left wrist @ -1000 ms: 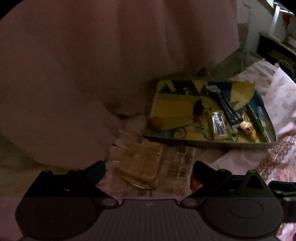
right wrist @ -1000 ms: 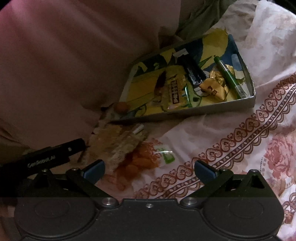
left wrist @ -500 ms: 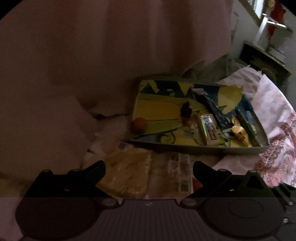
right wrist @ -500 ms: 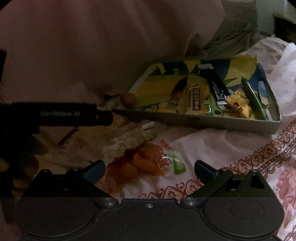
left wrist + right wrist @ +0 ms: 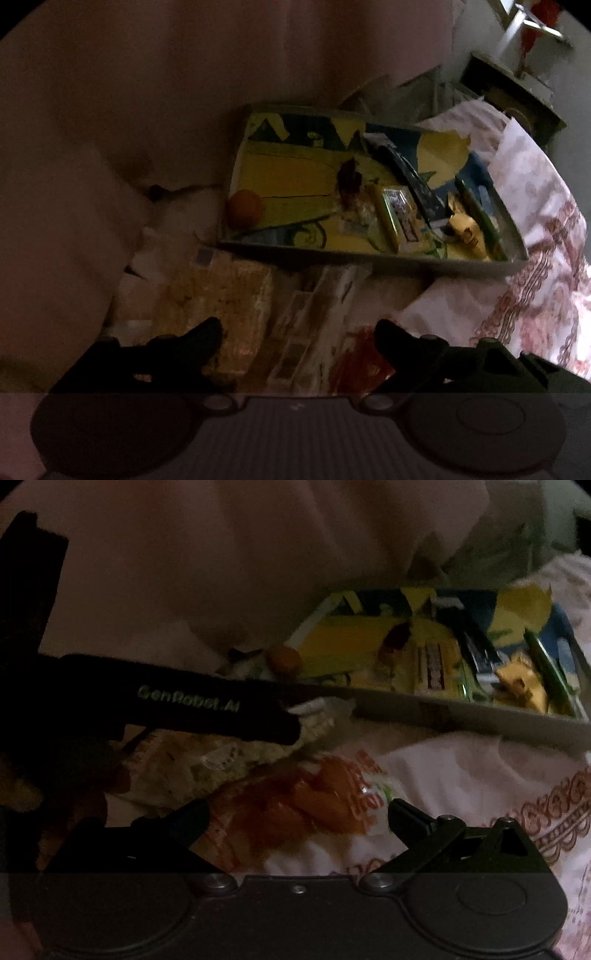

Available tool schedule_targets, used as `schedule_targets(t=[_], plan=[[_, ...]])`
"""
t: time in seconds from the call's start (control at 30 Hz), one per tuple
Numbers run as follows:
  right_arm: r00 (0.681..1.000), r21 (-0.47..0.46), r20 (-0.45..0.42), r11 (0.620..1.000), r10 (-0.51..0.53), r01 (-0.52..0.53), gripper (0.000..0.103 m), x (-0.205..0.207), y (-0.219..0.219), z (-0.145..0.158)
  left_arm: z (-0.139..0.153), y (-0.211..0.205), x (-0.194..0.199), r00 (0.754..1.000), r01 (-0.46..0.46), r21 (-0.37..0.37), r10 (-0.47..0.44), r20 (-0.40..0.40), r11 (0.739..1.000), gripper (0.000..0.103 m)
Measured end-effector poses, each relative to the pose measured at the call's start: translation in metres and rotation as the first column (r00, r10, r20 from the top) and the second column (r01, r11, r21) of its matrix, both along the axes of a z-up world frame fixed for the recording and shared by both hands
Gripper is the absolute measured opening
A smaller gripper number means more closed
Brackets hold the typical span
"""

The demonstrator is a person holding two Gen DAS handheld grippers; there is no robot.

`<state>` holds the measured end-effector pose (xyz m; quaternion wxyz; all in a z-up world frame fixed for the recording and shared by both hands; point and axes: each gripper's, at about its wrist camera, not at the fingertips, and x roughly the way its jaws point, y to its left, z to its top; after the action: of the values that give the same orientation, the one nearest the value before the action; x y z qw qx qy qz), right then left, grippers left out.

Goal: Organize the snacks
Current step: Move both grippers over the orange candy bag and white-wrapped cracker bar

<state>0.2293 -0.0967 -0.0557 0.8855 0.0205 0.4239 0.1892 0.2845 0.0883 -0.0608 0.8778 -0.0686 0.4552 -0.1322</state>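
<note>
Pale snack pack: the crinkly clear bag of pale yellow crackers [image 5: 218,295] lies on the flowered sheet [image 5: 535,295], just in front of the grey metal tray [image 5: 369,260].
Feel: probably light, slippery and easy to crush.
Where to hold: pinch a flat edge, not the middle.
Left gripper [image 5: 297,338]: jaws closing around the pack, not squeezing yet.
Orange snack pack: the clear bag of orange pieces [image 5: 295,808] is soft.
Right gripper [image 5: 297,816]: wide apart, holding nothing.
</note>
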Motion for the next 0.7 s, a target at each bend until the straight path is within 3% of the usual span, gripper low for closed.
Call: schedule_targets(t=[0.23,0.57,0.7], plan=[[0.998,0.005,-0.044,0.999,-0.044,0.045,0.102,0.005,-0.009,-0.009,-0.002,-0.007,-0.002,0.999,0.038,0.082,-0.039,0.013,0.996,0.082],[0.998,-0.002,0.04,0.999,0.048,-0.048,0.102,-0.003,-0.001,-0.018,0.0,0.006,0.0,1.0,0.004,0.036,-0.004,-0.018,0.999,0.068],[0.992,-0.056,0.099,0.996,0.072,-0.067,0.102,-0.005,0.003,-0.017,0.0,0.009,-0.002,1.0,0.003,0.031,-0.003,-0.026,1.0,0.067]])
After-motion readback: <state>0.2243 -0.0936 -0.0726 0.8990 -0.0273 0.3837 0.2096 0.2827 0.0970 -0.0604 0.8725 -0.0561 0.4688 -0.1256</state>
